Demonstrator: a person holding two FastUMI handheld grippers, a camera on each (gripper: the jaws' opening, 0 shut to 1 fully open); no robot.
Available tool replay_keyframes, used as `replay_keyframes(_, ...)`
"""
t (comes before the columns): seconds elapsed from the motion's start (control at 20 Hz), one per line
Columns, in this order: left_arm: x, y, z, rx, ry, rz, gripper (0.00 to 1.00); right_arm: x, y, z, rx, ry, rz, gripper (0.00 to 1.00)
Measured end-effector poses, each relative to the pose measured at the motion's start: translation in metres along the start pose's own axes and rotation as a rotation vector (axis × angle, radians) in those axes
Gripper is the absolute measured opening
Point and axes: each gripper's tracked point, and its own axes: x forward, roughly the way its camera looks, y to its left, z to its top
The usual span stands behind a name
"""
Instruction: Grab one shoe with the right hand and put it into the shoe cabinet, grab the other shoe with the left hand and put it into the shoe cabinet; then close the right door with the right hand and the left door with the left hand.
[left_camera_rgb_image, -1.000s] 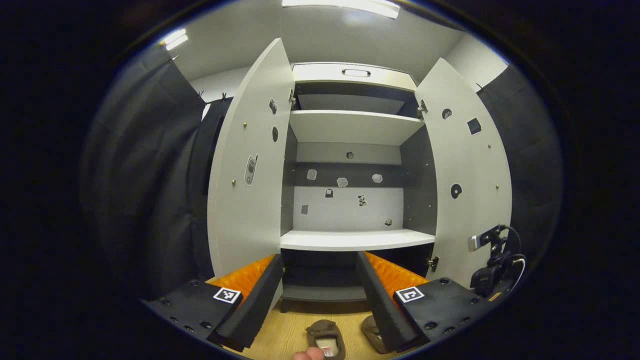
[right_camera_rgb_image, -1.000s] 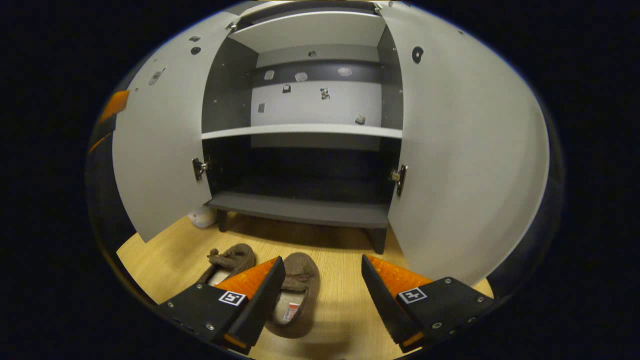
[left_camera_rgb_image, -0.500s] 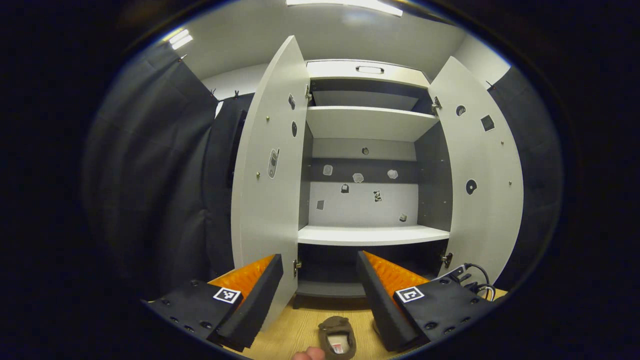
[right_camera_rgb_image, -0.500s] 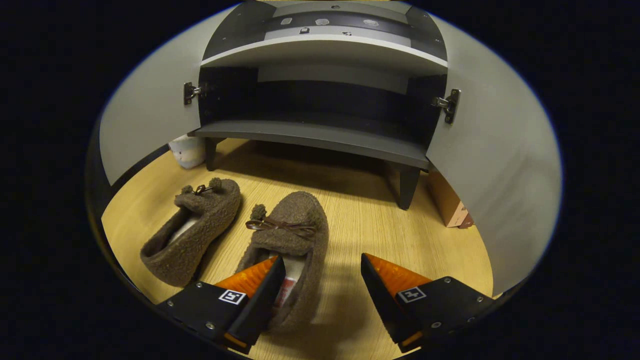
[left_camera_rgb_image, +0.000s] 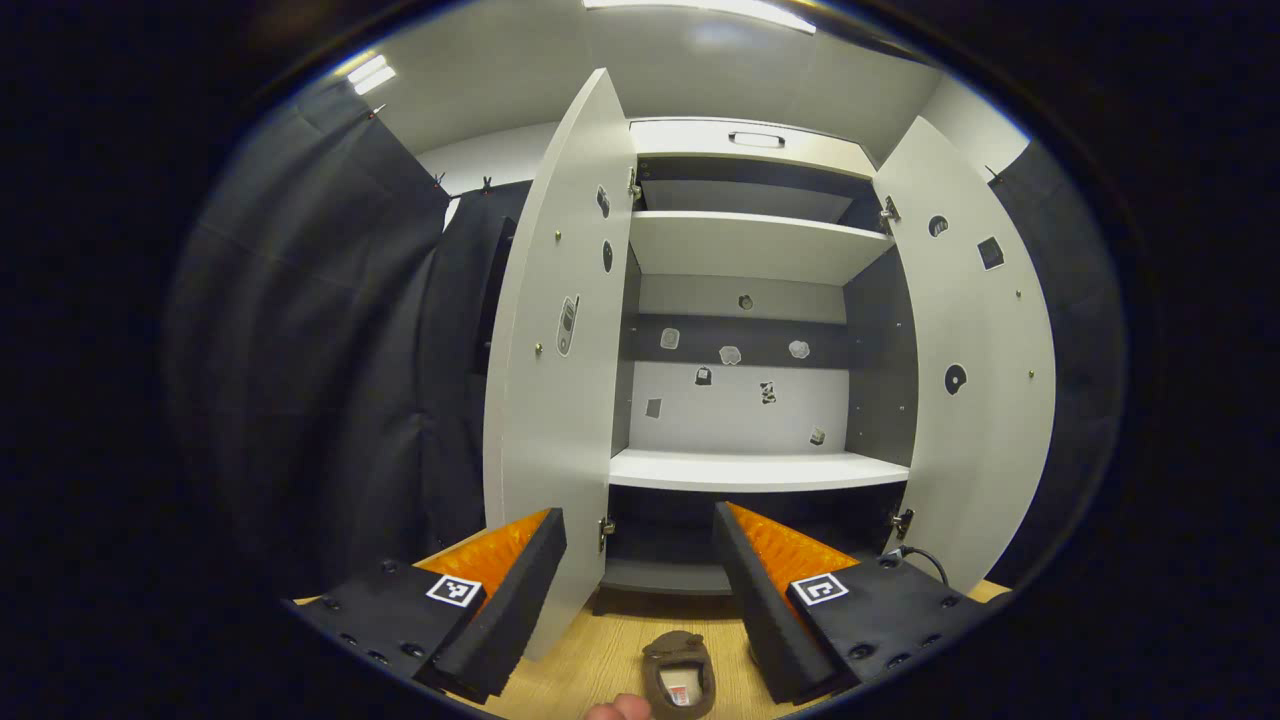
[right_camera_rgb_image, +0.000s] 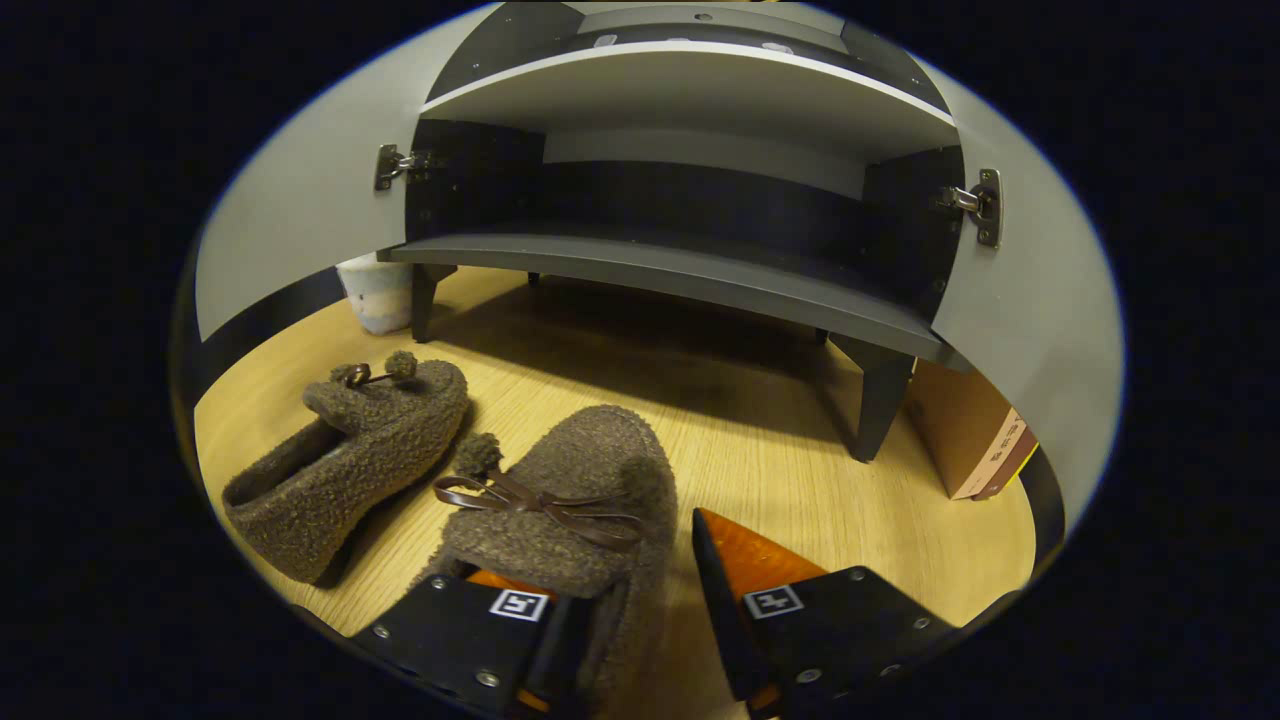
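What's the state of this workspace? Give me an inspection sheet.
Surface: wooden floor.
Job's things: near shoe and far shoe on the floor; shoe cabinet has both doors open, nothing seen on its bottom shelf.
Clutter: cardboard box and pale pot beside the cabinet legs.
Grippers: left tool open; right tool straddles the near shoe's side wall, grip unclear.
Cables: black cable by the left tool.
Surroundings: dark curtain.
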Motion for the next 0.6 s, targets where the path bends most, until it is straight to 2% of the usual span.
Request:
replay_keyframes(0.05,0.0,0.0,0.0,0.006,0.004,0.001,0.96,0.001,-0.005,0.005,-0.01,-0.017,-0.034,0.37)
replay_keyframes(0.1,-0.001,0.0,0.0,0.011,0.004,0.003,0.96,0.001,-0.012,0.007,-0.03,-0.024,-0.067,0.3)
replay_keyframes(0.15,0.0,-0.001,0.0,0.015,0.006,0.001,0.96,0.0,-0.01,0.008,-0.032,-0.029,-0.062,0.08)
replay_keyframes(0.25,0.002,-0.007,-0.002,0.019,0.014,-0.012,0.96,-0.008,-0.005,0.013,-0.007,-0.04,-0.053,0.06)
replay_keyframes(0.35,0.005,-0.011,-0.002,0.024,0.009,-0.022,0.97,-0.029,-0.008,0.04,0.001,-0.127,-0.065,0.06)
replay_keyframes(0.5,0.01,-0.022,-0.006,0.005,0.012,-0.061,0.94,-0.077,-0.016,0.083,-0.029,-0.209,-0.103,0.06)
replay_keyframes(0.6,0.011,-0.028,-0.006,-0.009,0.005,-0.084,0.97,-0.117,-0.019,0.12,-0.015,-0.275,-0.11,0.06)
